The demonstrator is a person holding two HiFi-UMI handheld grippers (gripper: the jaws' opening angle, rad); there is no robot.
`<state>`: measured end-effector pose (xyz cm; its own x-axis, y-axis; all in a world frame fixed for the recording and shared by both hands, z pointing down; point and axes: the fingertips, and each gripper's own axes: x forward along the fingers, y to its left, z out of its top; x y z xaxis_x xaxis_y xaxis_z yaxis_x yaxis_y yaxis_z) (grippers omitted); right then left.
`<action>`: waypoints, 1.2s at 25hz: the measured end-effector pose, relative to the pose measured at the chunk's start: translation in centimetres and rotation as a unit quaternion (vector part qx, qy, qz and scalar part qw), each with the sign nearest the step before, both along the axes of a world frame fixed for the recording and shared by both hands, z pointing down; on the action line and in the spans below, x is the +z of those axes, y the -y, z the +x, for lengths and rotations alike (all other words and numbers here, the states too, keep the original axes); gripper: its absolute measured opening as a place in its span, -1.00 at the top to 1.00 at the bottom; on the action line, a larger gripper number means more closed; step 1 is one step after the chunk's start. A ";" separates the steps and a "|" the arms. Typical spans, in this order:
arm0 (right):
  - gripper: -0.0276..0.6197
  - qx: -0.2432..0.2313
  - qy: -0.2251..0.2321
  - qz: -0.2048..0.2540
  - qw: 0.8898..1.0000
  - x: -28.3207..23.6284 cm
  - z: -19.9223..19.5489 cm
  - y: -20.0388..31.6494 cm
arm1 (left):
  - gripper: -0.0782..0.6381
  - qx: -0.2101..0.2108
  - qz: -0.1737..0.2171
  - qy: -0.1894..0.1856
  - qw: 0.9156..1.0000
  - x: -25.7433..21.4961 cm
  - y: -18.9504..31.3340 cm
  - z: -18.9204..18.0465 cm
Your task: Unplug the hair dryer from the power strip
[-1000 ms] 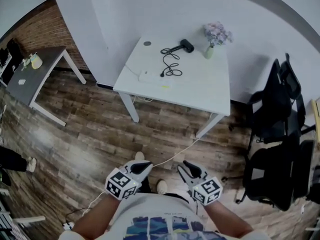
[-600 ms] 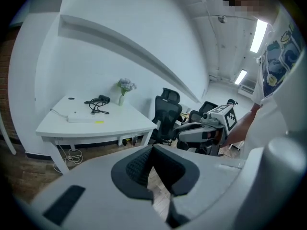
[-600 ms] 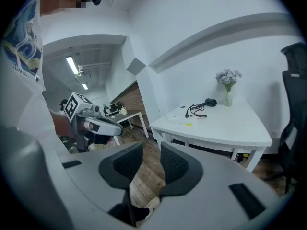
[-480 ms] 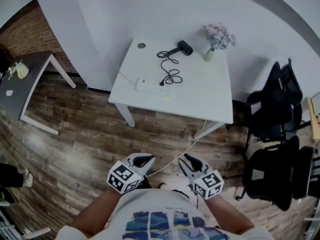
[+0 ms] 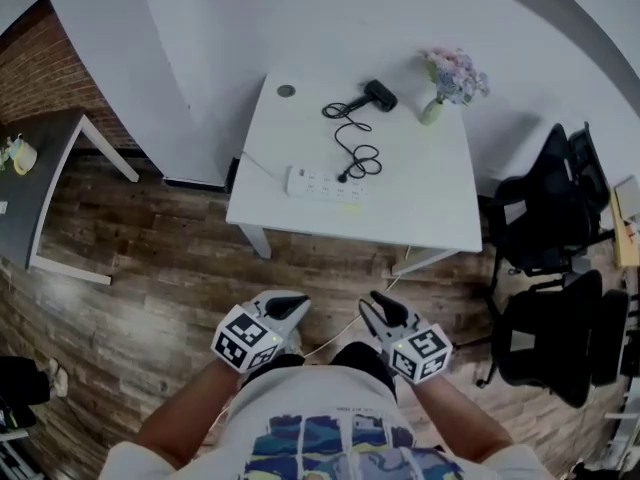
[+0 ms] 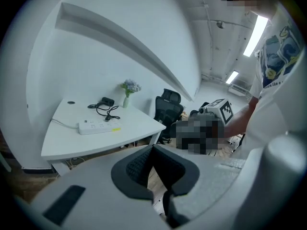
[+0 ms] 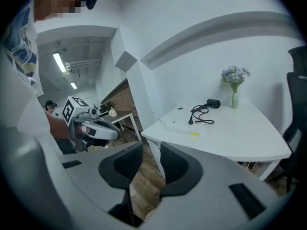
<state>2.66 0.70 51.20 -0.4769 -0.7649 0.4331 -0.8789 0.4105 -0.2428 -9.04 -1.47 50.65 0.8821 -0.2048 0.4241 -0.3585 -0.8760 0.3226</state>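
Walking toward the white table point(image 5: 430, 213), I have brought it nearer than it was a second ago. It now lies closer ahead of both grippers, but still well out of reach. I judge that this is only the approach and the real work has not begun. The plug point(image 5: 342, 177) still sits in the power strip point(image 5: 322, 183), far ahead and about midway between my two grippers. The hair dryer point(image 5: 380, 93) lies farther behind the strip, joined to the plug by the looped black cord point(image 5: 352, 133). Nothing on the table is touched.

I hold both hands low before my body, side by side, and the grippers point forward and a little downward. On the left gripper point(image 5: 288, 306) the jaw tips meet, with nothing between them. The right gripper point(image 5: 380, 306) has its jaws apart and empty, with only the wooden floor showing in the gap.
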 end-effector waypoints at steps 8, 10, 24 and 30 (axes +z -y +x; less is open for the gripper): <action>0.55 0.008 -0.024 0.009 1.000 0.0 -0.1 5.3 | 0.78 0.000 0.001 0.000 1.000 1.6 5.7 -0.8; 0.54 0.008 -0.023 0.005 1.000 0.5 0.2 6.7 | 0.78 -0.001 0.001 0.003 1.000 2.0 6.7 -0.5; 0.50 -0.037 -0.020 -0.013 0.999 4.4 4.8 21.2 | 0.78 -0.047 -0.008 0.052 0.997 4.5 17.7 3.1; 0.50 -0.062 -0.021 -0.033 0.997 6.4 6.1 26.0 | 0.78 -0.063 -0.015 0.066 0.996 5.9 21.7 5.7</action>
